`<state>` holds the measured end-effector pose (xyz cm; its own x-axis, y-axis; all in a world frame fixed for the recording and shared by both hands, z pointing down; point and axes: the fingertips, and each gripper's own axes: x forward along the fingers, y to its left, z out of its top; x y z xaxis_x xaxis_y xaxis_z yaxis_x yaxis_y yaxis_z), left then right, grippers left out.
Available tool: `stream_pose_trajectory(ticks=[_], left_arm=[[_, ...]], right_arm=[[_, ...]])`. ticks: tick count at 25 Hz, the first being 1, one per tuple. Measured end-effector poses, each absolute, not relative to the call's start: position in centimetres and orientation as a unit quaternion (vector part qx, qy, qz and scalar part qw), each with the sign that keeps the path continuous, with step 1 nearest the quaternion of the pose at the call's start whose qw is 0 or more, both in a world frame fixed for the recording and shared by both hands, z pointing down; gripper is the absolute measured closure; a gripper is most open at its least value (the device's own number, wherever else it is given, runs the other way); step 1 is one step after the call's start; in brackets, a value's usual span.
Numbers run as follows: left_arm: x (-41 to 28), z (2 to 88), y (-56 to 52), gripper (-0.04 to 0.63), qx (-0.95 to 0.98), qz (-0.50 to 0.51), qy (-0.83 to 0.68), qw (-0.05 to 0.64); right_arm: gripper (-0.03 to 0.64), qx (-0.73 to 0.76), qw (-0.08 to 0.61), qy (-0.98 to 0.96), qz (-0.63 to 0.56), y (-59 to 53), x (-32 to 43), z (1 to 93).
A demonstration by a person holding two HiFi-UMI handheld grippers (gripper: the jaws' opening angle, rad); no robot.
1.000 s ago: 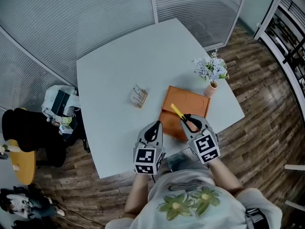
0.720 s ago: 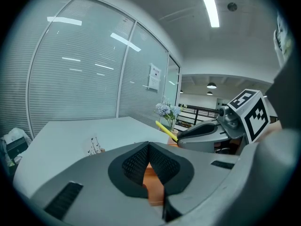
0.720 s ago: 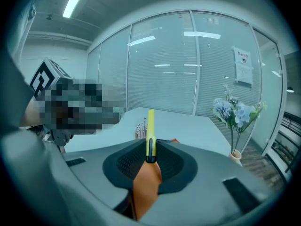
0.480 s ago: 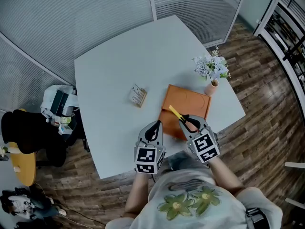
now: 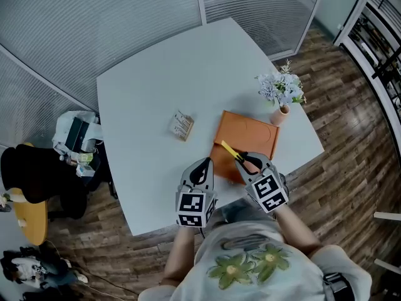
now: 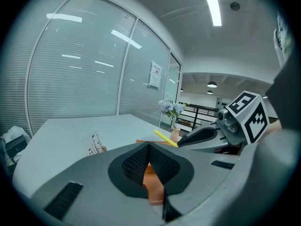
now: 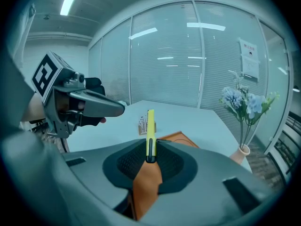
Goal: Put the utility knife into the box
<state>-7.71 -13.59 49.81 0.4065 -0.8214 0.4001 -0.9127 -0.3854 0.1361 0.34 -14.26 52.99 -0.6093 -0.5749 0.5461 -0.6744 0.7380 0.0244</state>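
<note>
While your right tool [image 7: 149,150] has its jaws closed on the rear end of the utility knife [image 7: 150,126], the pick-up half of the job counts as done. The yellow body sticks out forward from between the pads, pointing away from you, and it rests on nothing else. In the head view the knife hangs over the near edge of the orange box [image 5: 250,130] and slants toward its middle, so you are lined up with the target but have not delivered. The knife is in the air, gripped, and no part of it lies inside the box yet. What is left, as I judge it, is to carry the knife further over the box, lower it, part the jaws and draw the tool clear. I cannot tell from these views how deep the box is or whether anything covers its top, so check that before you let go. Your left tool [image 5: 201,168] has its jaws closed tip to tip with nothing between them. It sits just beside the box's near left corner and does no work on it that I can see. Further out on the pale surface [image 5: 150,86], a small printed pack [image 5: 182,126] lies well to the left of the box and a vase of flowers [image 5: 281,99] stands just beyond its far right corner, both outside your path.
</note>
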Motion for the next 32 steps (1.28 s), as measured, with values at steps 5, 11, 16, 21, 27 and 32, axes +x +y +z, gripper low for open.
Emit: stream_pose_trajectory(ticks=[5,11,16,21,27,32], left_arm=[[-8.1,49.8,-14.1,0.595,0.822,0.136,-0.526,0.171],[-8.5,50.3,-14.4,0.595,0.821,0.138,-0.526,0.176],[-8.6,50.7,-14.4,0.595,0.819,0.143,-0.527,0.178],[-8.7,51.0,-14.6,0.595,0.817,0.145,-0.528,0.178],[-8.5,51.3,-14.8,0.595,0.816,0.148,-0.529,0.181],[-8.5,51.5,-15.0,0.595,0.814,0.150,-0.530,0.183]], right_arm=[[0.543,0.346,0.284,-0.890,0.089,-14.6,0.0,53.8],[0.543,0.334,0.298,-0.889,0.093,-14.6,-0.4,55.1],[0.543,0.327,0.306,-0.889,0.095,-14.6,-0.5,55.7],[0.543,0.318,0.316,-0.889,0.097,-14.6,-0.6,56.5],[0.543,0.306,0.332,-0.886,0.104,-14.5,-0.4,57.5],[0.543,0.300,0.341,-0.884,0.109,-14.6,-0.2,58.4]])
